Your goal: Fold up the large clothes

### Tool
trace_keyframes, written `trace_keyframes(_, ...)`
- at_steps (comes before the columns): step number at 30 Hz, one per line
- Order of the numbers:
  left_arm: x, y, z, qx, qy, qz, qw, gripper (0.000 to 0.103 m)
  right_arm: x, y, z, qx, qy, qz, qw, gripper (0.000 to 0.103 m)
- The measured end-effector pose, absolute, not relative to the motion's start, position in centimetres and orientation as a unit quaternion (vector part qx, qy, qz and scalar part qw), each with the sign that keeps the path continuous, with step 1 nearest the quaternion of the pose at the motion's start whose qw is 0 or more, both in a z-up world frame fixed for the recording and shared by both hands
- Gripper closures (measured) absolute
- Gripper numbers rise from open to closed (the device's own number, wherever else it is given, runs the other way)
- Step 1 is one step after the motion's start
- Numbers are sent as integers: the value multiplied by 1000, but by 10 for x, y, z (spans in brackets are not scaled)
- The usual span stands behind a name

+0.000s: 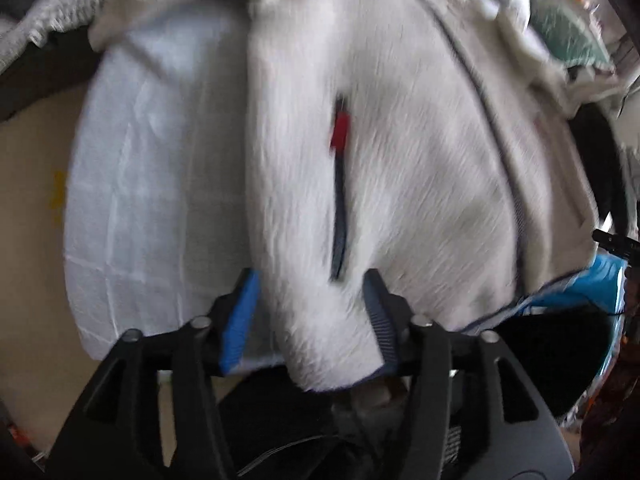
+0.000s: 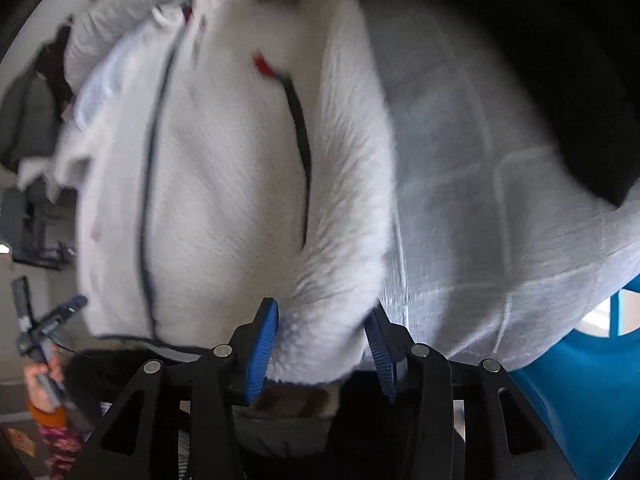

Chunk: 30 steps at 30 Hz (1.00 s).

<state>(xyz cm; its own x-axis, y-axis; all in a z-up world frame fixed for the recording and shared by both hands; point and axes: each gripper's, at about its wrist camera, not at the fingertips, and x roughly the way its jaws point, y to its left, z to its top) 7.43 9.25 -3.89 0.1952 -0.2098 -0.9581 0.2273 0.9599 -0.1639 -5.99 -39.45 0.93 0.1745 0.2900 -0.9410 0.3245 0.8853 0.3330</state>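
Left wrist: fleece jacket (image 1: 400,160) hem lies between parted fingers (image 1: 240,312), unpinched.

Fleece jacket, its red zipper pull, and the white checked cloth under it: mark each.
fleece jacket (image 1: 420,184): left wrist view, on the pile of the front panel.
red zipper pull (image 1: 340,131): left wrist view, on the tab's middle.
white checked cloth (image 2: 500,208): right wrist view, on a bare stretch.

Beige floor (image 1: 32,184), white checked bedsheet (image 1: 132,200)
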Motion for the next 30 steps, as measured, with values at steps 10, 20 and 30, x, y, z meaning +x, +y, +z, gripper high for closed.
trace_keyframes(10, 107, 59, 25, -13, 477, -181, 860, 17, -32, -440, 165, 142, 350, -142, 915, 1)
trace_keyframes(20, 171, -29, 31, 25, 470, -209, 857, 12, 68, -461, 151, 117, 350, -219, 903, 0)
trace_keyframes(30, 254, -153, 6, 12, 472, -276, 837, 16, 125, -547, 154, 142, 363, -279, 878, 92)
